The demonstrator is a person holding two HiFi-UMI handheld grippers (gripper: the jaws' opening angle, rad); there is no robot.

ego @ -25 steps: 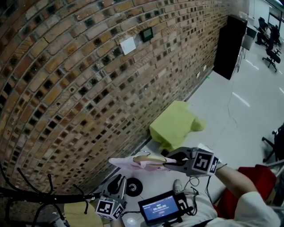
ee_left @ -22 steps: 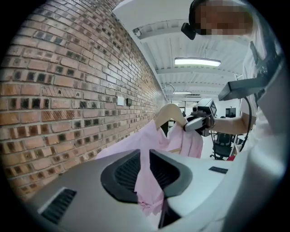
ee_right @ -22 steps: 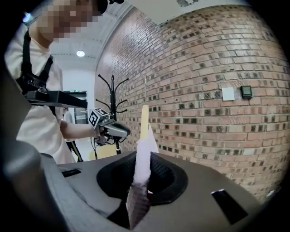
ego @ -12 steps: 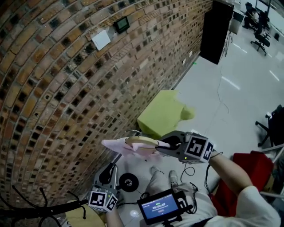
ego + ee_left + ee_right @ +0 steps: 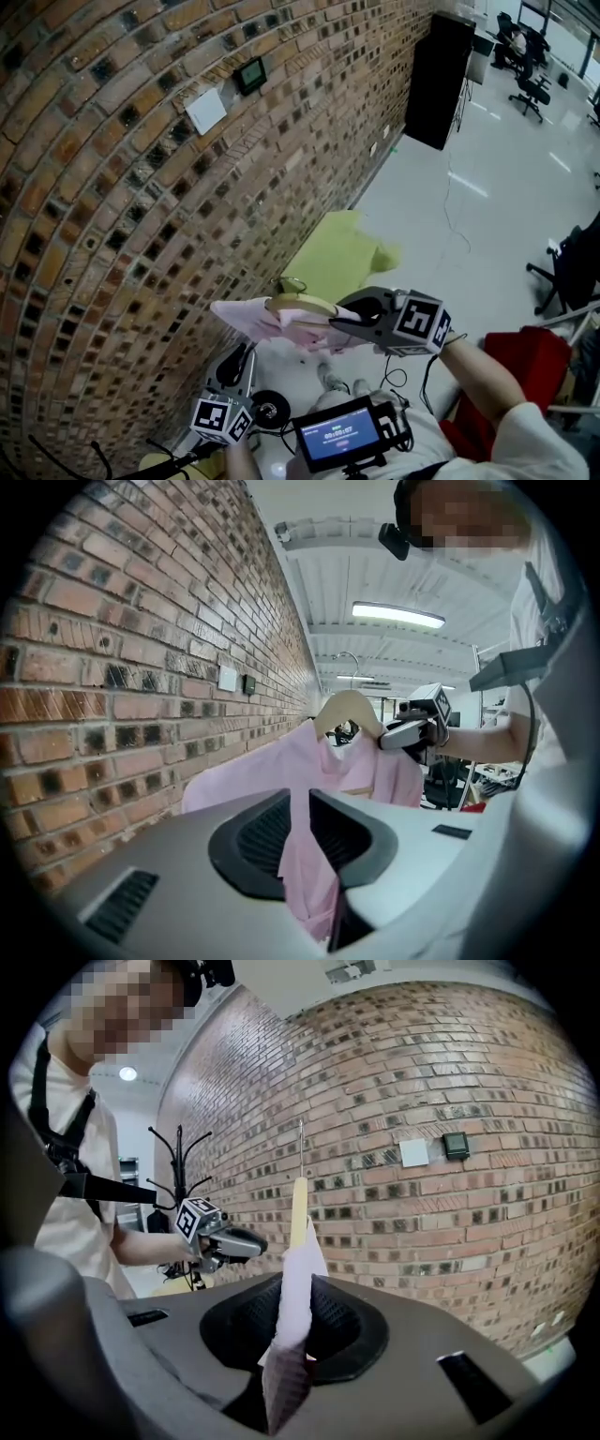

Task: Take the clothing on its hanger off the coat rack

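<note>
A pink shirt (image 5: pixel 272 321) hangs on a wooden hanger (image 5: pixel 300 307) with a metal hook, free of the black coat rack (image 5: pixel 178 1152). My right gripper (image 5: pixel 349 321) is shut on the shirt's shoulder over the hanger's arm; in the right gripper view the hanger (image 5: pixel 297 1211) stands edge-on above the jaws. Lower left, my left gripper (image 5: pixel 234 364) points up, shut on the shirt's lower cloth (image 5: pixel 307 874), which runs down between its jaws. Only a few rack branches (image 5: pixel 66 455) show at the head view's bottom left.
A brick wall (image 5: pixel 141 216) runs close on the left, with a white plate (image 5: pixel 206 111) and a small screen (image 5: pixel 249 75). A yellow-green block (image 5: pixel 342 258) lies on the floor by the wall. Farther off are a black cabinet (image 5: pixel 441 80) and office chairs (image 5: pixel 525 89).
The shirt on its hanger, still in my right gripper, has moved away from the rack, which has slid almost out at the lower left. The left gripper has stayed below it.
</note>
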